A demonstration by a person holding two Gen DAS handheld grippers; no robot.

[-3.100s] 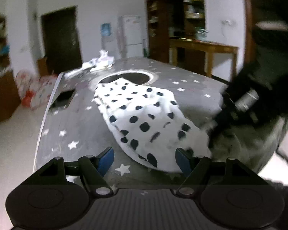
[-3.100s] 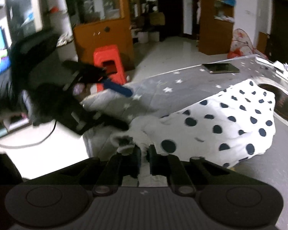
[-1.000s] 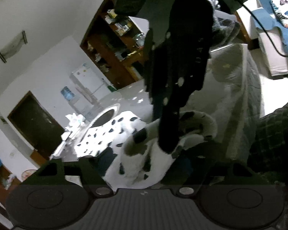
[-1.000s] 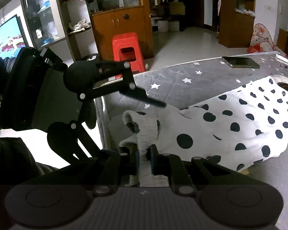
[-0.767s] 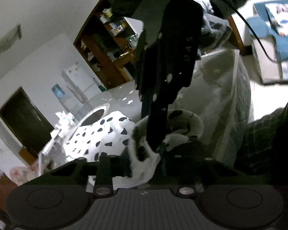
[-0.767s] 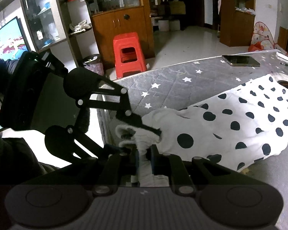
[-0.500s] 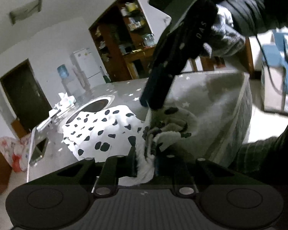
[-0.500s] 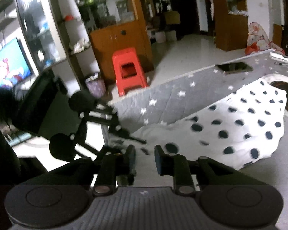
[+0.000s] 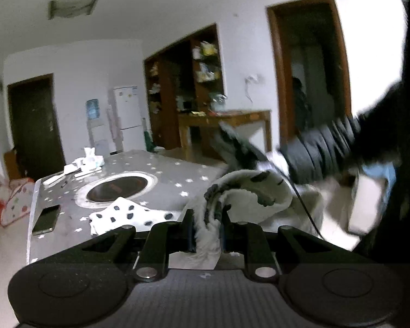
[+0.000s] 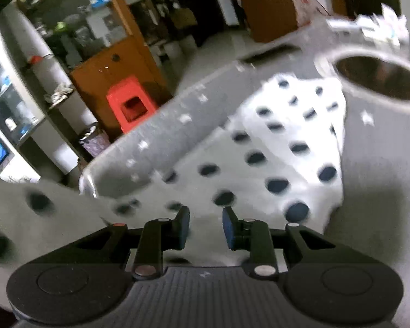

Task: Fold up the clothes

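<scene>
The left claw [image 9: 207, 231] is clamped on a bunched edge of the garment [image 9: 248, 191], lifting it above the near edge of the bench [image 9: 172, 183]. The garment's far end lies flat beside the round inset [image 9: 121, 187]. The right claw [image 10: 206, 228] has just been opening; its jaws stand apart over the spotted cloth, gripping nothing. A phone [image 9: 46, 218] lies left of the inset.
</scene>
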